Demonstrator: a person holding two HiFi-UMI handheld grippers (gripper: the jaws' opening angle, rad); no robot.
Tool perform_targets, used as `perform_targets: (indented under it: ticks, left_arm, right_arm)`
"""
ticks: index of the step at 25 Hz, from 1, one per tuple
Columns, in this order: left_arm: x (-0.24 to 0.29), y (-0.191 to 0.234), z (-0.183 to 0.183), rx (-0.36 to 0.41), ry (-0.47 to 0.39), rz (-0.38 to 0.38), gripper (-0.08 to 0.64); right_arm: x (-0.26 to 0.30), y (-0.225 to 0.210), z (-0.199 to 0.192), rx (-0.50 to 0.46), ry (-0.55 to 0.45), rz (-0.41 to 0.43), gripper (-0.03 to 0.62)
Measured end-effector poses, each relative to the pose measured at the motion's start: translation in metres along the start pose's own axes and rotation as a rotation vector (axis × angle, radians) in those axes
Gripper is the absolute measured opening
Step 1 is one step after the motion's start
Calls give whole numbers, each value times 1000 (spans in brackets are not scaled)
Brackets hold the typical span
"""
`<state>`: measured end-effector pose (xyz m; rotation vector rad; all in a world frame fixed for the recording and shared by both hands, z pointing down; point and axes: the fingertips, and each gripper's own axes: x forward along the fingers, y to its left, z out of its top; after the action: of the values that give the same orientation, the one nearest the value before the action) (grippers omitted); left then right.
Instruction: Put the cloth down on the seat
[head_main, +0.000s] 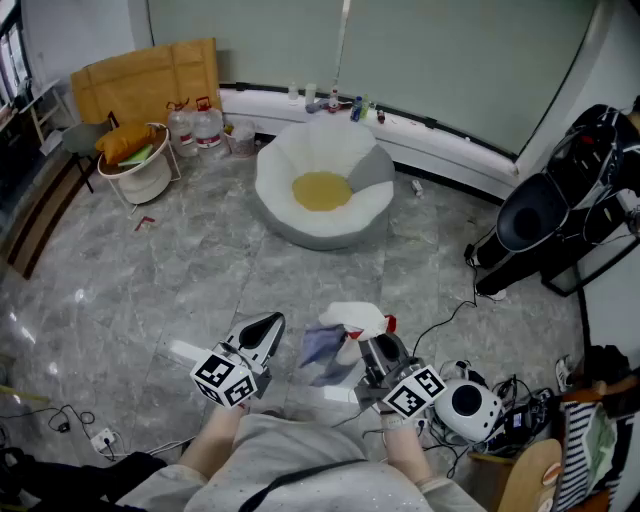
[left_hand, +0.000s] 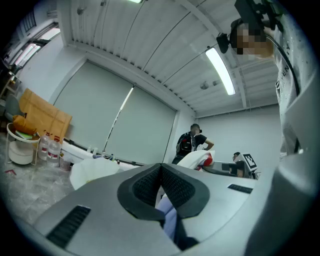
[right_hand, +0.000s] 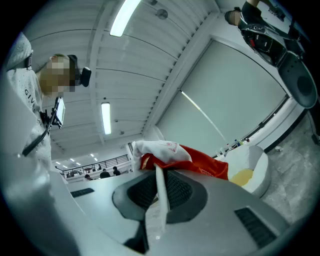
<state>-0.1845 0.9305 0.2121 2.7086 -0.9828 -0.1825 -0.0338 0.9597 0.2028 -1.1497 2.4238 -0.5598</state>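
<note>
The cloth (head_main: 345, 322), white with red trim and a lavender part hanging below, is bunched in the air in front of me. My right gripper (head_main: 368, 350) is shut on it: in the right gripper view a white strip runs between the pads (right_hand: 175, 192) and the cloth (right_hand: 170, 151) bulges past the right gripper (right_hand: 159, 172). My left gripper (head_main: 272, 322) is shut, just left of the cloth. In the left gripper view lavender fabric (left_hand: 170, 220) shows in the slit behind the left gripper (left_hand: 160, 167); I cannot tell if it is pinched. The seat (head_main: 290, 215), a white round floor chair with a yellow cushion (head_main: 321, 190), stands well ahead.
Cables and a white device (head_main: 470, 405) lie on the grey floor at my right. Black equipment (head_main: 530, 225) stands at the right wall. A round basket table (head_main: 135, 165), water bottles (head_main: 195, 125) and cardboard (head_main: 145, 75) are at the far left. A person (left_hand: 192, 141) stands far off.
</note>
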Motion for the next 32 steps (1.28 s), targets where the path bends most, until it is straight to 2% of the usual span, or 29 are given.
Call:
perform_targets:
  ticks: [10,16,23,32]
  left_arm:
    - [19,-6,-14,-15,13,5,14]
    - [49,16,-18,-22,35,3,14]
    - [109,73,-23,-52,74,-8,14]
    - [227,182,13,-50,56,-60,14]
  right_arm:
    - [-8,-24,8,-10,9,-10,38]
    - [4,-57,16,-2,6,-36,38]
    - [49,-116,27,1,-3,-80,38]
    - [150,-205,69,8,-60,-72,38]
